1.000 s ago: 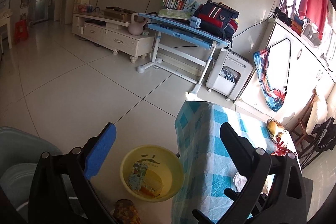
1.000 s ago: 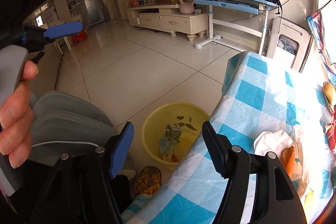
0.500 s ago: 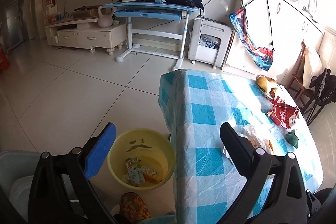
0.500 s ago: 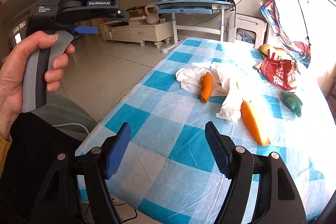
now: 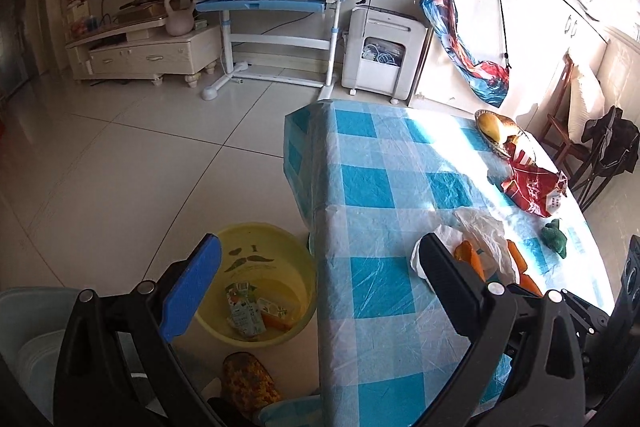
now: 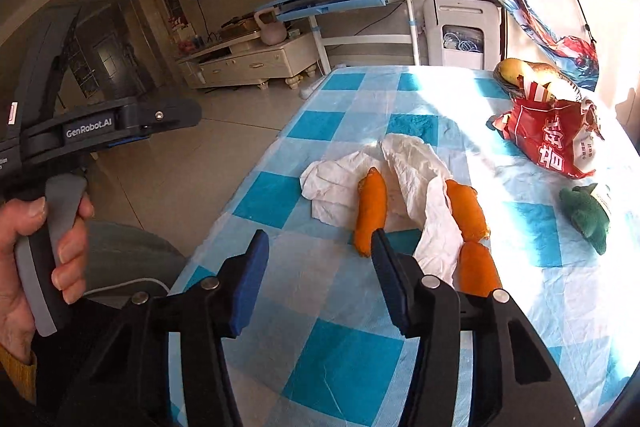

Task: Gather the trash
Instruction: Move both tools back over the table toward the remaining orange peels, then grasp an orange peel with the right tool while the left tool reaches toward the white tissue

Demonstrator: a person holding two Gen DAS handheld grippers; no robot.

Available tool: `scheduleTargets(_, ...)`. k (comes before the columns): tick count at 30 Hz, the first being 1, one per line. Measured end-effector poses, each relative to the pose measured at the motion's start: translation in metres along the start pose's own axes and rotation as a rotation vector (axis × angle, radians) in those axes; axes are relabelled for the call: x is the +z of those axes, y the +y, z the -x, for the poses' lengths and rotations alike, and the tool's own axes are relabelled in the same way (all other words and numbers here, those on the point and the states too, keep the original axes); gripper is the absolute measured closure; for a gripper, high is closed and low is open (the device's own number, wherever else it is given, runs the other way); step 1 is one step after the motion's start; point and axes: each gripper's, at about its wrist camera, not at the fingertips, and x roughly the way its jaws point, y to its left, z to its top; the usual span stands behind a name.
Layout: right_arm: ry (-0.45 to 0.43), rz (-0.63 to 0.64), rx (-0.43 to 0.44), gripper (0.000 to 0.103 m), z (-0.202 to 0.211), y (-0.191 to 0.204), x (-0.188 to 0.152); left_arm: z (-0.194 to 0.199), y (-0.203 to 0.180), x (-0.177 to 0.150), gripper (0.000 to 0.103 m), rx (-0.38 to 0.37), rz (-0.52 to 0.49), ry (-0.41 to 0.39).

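The right claw point(image 6: 316, 267), empty and half spread with jaws just narrowing, hovered at lower centre over the checked counter point(image 6: 344, 359), aimed at orange peel point(image 6: 370, 215) on white paper. The left claw point(image 5: 316, 279) hung spread above the yellow bin point(image 5: 256, 259).

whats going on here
A person is clearing trash off a table with a checked cloth, a gripper in each hand. The right gripper, empty, jaws just narrowed, points at orange peels and white paper. The left gripper is open above a yellow bin holding cartons.
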Motion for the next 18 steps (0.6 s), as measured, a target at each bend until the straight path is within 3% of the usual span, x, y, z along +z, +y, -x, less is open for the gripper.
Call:
scheduleTargets(4, 0.048, -0.035, -0.037, 0.059, -0.024, -0.013, 0.009, 0.001, 0.002, 0.003, 0.007, -0.013, 0.006, -0.001)
scheduleTargets(8, 0.076, -0.050, -0.043, 0.083, -0.028, -0.020, 0.007, -0.003, -0.004, 0.004, 0.007, -0.025, -0.010, 0.008)
scheduleTargets(18, 0.114, 0.020, -0.034, 0.086, 0.025, -0.009, -0.041, -0.051, -0.048, -0.007, 0.007, -0.047, -0.135, 0.099)
